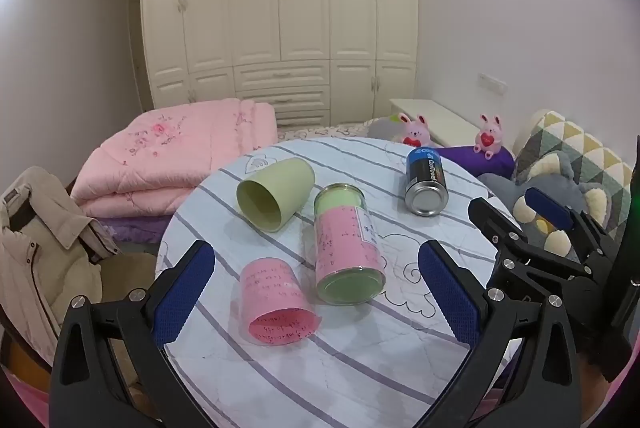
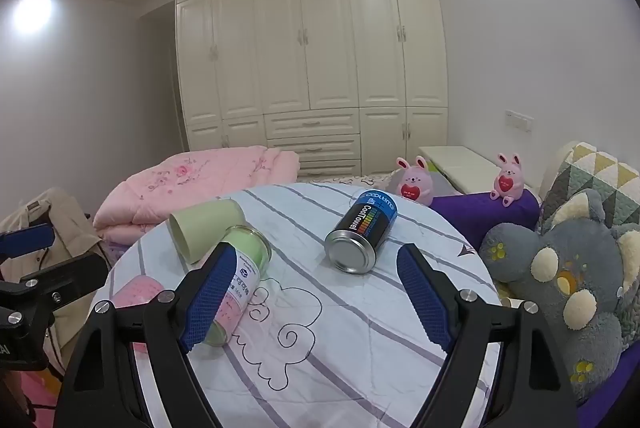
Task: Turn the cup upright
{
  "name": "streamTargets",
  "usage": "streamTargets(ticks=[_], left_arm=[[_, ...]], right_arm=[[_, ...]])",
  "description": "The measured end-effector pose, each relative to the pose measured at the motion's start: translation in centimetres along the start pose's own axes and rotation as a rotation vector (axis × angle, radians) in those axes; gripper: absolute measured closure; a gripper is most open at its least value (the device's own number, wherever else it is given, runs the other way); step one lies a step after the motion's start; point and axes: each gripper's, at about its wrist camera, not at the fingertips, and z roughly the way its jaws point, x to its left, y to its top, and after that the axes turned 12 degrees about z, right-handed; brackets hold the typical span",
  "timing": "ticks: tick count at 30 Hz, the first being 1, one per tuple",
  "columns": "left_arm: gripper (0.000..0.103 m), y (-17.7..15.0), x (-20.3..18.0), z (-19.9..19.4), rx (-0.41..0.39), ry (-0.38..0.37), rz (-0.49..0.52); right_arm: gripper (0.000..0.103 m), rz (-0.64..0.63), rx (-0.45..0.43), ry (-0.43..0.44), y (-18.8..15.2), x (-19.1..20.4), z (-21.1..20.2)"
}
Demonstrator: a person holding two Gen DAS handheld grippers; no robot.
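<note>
Cups and cans, four items, all lying on their sides on a round table (image 1: pixel 360 368) under a striped cloth: a pale green cup (image 1: pixel 274 194), mouth facing the cameras, at the far left; a pink paper-lined clear cup (image 1: pixel 276 302) nearest the left gripper; a tall clear jar (image 1: pixel 348 244) with pink and green lining between them, just beside the green cup; and a blue-black can (image 2: pixel 360 236) well apart to the right. Left gripper (image 1: pixel 316 296): fingers wide apart, holding nothing, hovering above the near table edge with the pink cup and jar between its pads. Right gripper (image 2: pixel 308 296): fingers likewise spread and empty, aimed toward the can. Which item counts as the cup to be righted cannot be told for certain; the green cup and pink cup are the likely candidates. Handling advice, as judgement: approach the chosen cup across its barrel, close on the mid-body rather than the thin rim, lift slightly before rotating the base downward, and release only once the base sits flat. Risk: cylinders may roll and knock neighbours.
</note>
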Motion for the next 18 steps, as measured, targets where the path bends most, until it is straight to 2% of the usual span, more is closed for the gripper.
streamTargets(ticks=[18], left_arm=[[0.000,-0.69,0.34,0.37,0.008,-0.007,-0.005]], right_arm=[[0.019,0.007,0.001,-0.003,0.23,-0.29,-0.08]])
